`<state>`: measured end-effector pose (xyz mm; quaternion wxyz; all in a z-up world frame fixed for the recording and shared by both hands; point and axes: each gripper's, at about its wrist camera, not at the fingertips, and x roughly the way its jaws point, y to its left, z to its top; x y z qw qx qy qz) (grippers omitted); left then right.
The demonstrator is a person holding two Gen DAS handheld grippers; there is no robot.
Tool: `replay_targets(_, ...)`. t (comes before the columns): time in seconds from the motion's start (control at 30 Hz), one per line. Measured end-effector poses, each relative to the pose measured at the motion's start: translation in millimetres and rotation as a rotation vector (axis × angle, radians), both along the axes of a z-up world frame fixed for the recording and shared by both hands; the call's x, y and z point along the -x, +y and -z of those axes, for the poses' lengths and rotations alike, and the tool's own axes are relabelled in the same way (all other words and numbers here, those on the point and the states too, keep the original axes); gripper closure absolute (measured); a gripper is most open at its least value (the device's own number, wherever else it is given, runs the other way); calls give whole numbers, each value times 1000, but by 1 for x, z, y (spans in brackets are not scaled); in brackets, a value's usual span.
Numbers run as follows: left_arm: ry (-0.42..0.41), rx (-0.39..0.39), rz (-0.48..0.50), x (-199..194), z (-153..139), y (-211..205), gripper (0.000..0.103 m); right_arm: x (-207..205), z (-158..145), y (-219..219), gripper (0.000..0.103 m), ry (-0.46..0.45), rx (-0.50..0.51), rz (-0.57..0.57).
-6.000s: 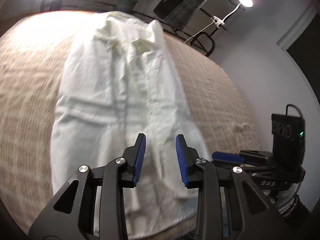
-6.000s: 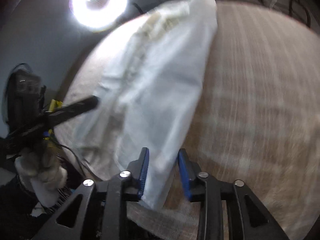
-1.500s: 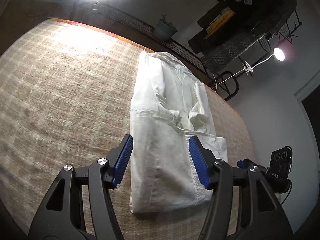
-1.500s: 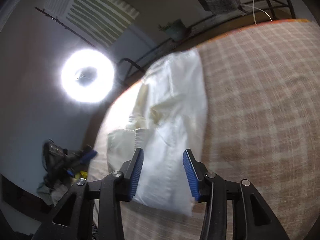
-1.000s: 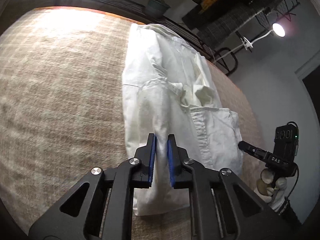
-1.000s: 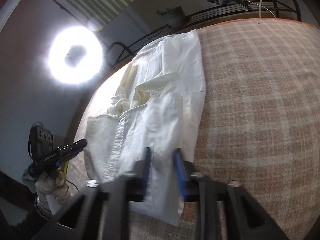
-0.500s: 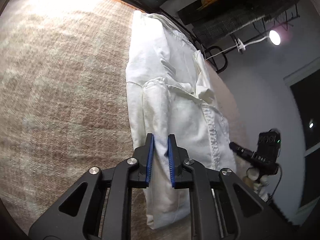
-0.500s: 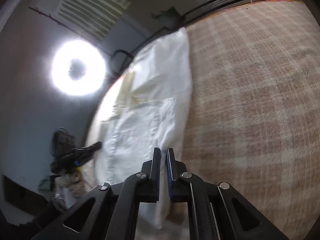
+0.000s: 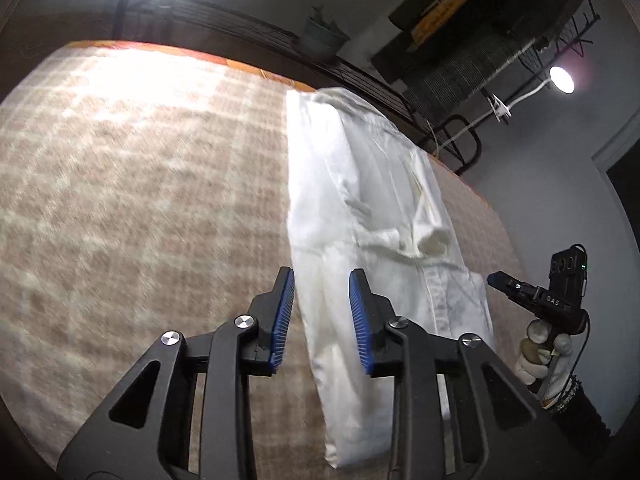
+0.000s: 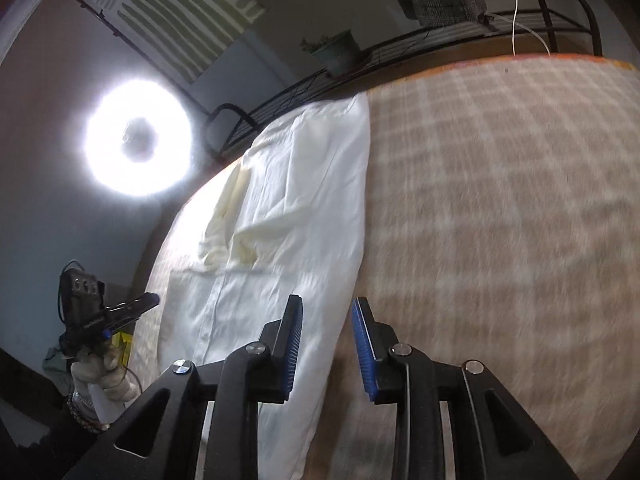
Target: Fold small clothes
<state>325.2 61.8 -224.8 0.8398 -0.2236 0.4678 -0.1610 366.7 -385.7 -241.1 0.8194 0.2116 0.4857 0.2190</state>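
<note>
Fold step just let go: left tool [image 9: 322, 316] & right tool [image 10: 326, 340] have just been opening, jaws now narrowly parted, gripping nothing. White shirt [image 9: 360, 208] lies on bed [image 9: 140, 200], its long edges between the jaws. Next, prob.: regrip near end, fold crosswise.

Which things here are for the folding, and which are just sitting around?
For the folding:
white garment, lying folded lengthwise
checked bedcover beneath it
left gripper, jaws just opened, pads off the cloth
right gripper, jaws just opened too

Just sitting around:
ring light
potted plant
clip lamp
</note>
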Motion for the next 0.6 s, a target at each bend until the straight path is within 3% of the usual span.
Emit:
replay_targets(0.13, 6, -50, -20, -32, 1, 2, 73, -21, -10, 3, 71, -33, 28, -4)
replay_targets(0.27, 9, -70, -13, -73, 5, 0, 54, -44, -15, 12, 64, -47, 71, -32)
replay_targets(0.37, 19, -118, -1, -106, 10, -9, 54, -68, -13, 18, 58, -47, 118, -43)
replay_targets(0.47, 6, -193, 28, -135, 14, -24, 54, -88, -12, 23, 39, -57, 163, -44)
replay_targets(0.6, 6, -256, 61, -165, 25, -48, 53, -122, -7, 34, 39, -72, 235, -43)
